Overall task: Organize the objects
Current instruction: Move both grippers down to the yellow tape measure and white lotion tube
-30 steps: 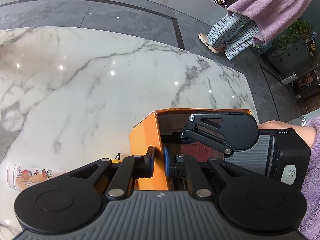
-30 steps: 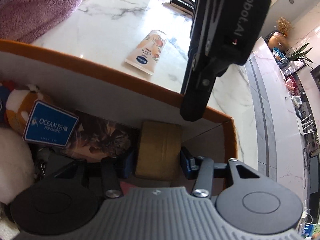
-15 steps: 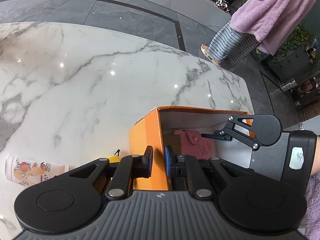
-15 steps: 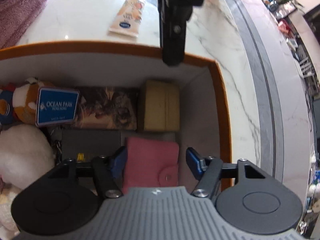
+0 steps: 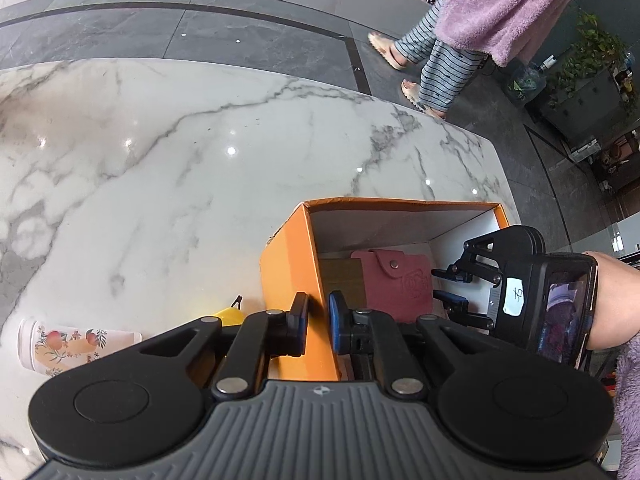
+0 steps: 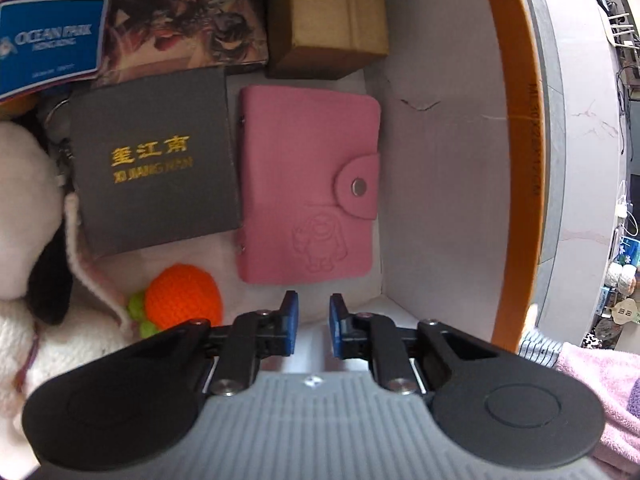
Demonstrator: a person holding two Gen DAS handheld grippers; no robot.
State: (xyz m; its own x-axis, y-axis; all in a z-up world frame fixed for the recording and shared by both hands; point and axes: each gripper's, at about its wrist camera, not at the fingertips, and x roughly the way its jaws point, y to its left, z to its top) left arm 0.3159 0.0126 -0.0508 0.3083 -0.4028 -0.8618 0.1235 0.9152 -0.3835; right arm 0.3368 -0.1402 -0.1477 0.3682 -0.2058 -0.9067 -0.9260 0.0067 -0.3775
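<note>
A person [image 5: 472,16] walks past potted plants [image 5: 592,64].

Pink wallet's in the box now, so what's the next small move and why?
Probably lift the right claw out of the orange box: its jaws have just closed on nothing, the pink wallet lies flat inside, and the printed tube remains on the marble table.

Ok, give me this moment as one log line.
left gripper: shut on orange box wall | right gripper: just closed, empty, above box interior | pink wallet: flat in box, beside grey booklet
</note>
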